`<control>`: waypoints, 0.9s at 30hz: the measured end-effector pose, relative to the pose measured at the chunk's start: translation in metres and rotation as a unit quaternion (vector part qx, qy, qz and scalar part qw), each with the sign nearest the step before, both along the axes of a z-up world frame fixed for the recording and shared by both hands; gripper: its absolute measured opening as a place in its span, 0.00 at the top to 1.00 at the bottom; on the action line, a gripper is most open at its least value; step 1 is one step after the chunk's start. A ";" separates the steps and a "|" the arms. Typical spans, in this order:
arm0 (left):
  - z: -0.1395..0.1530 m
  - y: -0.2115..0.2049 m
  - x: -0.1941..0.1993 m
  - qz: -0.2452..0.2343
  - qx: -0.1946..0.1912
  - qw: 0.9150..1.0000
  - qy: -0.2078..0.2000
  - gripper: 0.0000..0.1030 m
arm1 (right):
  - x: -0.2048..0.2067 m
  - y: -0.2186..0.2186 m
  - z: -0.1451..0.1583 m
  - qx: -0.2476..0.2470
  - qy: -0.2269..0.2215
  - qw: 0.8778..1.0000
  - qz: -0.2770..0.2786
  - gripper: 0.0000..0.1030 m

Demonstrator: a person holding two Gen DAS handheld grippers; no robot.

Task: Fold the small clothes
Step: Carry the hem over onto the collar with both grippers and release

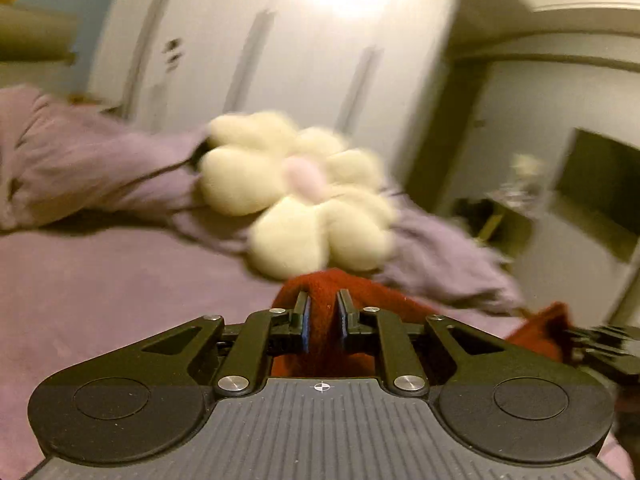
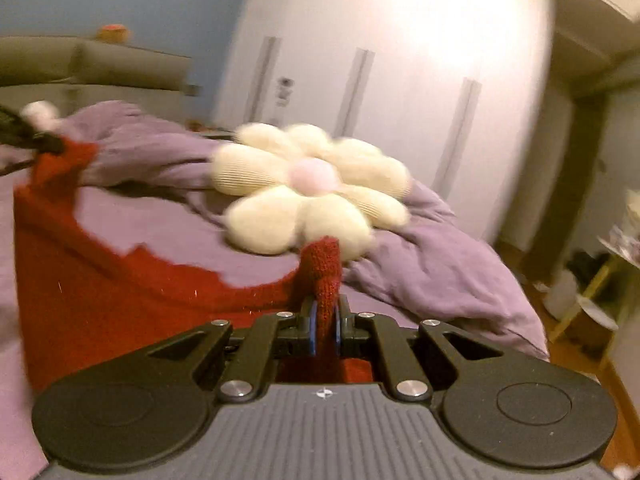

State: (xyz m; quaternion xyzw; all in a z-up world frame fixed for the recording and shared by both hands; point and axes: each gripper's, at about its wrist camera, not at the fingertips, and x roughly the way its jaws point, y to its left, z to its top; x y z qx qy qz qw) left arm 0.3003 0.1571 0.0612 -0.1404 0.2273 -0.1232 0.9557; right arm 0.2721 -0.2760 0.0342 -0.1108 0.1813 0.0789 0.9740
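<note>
Left wrist view. We see the left gripper (image 1: 323,312) with its jaws drawn narrow on a ridge of the red knitted garment (image 1: 320,332), which bunches between the blue-lined fingers (image 1: 305,320) and runs back under the gripper body. The cloth continues to the right edge of this view, where a second dark tool, which we take to be the right gripper (image 1: 600,340), meets another corner; blur there makes the contact hard to confirm. Behind lie the purple bedsheet (image 1: 120,288), the rumpled purple duvet (image 1: 80,168) and a cream flower-shaped cushion (image 1: 296,192).

Right wrist view. The right gripper (image 2: 325,320) is likewise closed narrow on a pinched peak of the same garment (image 2: 120,292), whose scalloped edge sweeps leftward and upward to the far corner held by the left gripper (image 2: 44,142). The garment thus hangs stretched between the two tools, above the bedsheet (image 2: 180,240) and in front of the cushion (image 2: 304,196).

We judge the step in hand to be the lift-and-spread that precedes a fold. The next move calls for lowering both corners together, keeping the edge taut, so the cloth lands flat on bare sheet short of the cushion and duvet (image 2: 432,272).
</note>
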 end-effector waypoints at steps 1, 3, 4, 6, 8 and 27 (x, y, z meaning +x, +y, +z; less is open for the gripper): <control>-0.015 0.000 0.014 0.015 0.000 1.000 0.025 0.82 | 0.017 -0.004 -0.010 0.012 0.020 1.000 -0.014 0.92; -0.052 -0.002 0.039 0.024 0.003 0.996 0.091 0.75 | 0.045 -0.013 -0.035 0.036 0.064 0.997 -0.036 0.92; -0.069 -0.004 0.047 0.023 0.005 0.992 0.123 0.75 | 0.056 -0.018 -0.050 0.051 0.091 0.994 -0.041 0.92; -0.097 -0.007 0.053 0.015 0.003 0.986 0.168 0.59 | 0.067 -0.025 -0.075 0.073 0.131 0.987 -0.051 0.90; -0.113 -0.007 0.051 0.007 0.001 0.985 0.175 0.45 | 0.065 -0.028 -0.089 0.088 0.143 0.984 -0.051 0.81; -0.046 -0.018 0.026 0.000 0.015 1.000 0.023 0.89 | 0.028 0.012 -0.050 -0.062 0.025 0.998 -0.019 0.92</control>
